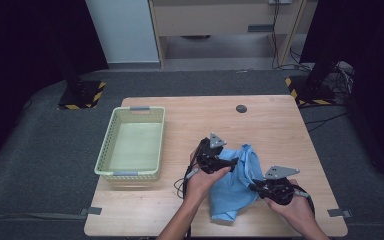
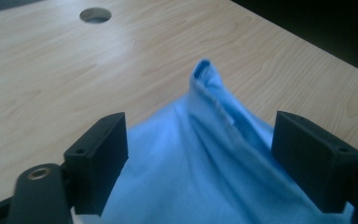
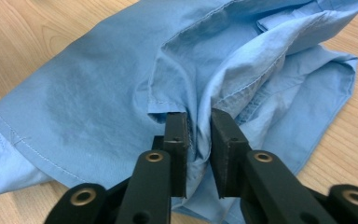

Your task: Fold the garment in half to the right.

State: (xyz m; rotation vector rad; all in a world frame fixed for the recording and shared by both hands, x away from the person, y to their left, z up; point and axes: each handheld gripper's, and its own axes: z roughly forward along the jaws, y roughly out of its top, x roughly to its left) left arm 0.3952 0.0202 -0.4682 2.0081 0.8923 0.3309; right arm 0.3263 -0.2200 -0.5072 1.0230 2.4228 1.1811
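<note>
- Nearest the person's edge of the desk (image 1: 145,215), the right gripper (image 1: 260,188) was held low at the right side of a crumpled blue shirt (image 1: 235,185).
- In the right gripper view, its fingers (image 3: 176,140) were seen nearly closed, pinching a raised fold of the blue shirt (image 3: 121,88) between them, with seams and a hem lying just beyond.
- The shirt was spread in a loose heap on the front right part of the desk, its lower end close to the near edge.
- Slightly farther in, the left gripper (image 1: 228,163) was held over the left upper part of the shirt.
- In the left gripper view, its fingers (image 2: 100,158) were seen wide apart, with the blue cloth (image 2: 205,163) lying between them and a peaked fold rising ahead; whether the pads touched the cloth could not be told.
- To the left, well apart from the shirt, a pale green basket (image 1: 106,150) was set on the desk.
- Farthest off, a round dark hole (image 1: 241,108) was seen near the desk's far edge.
</note>
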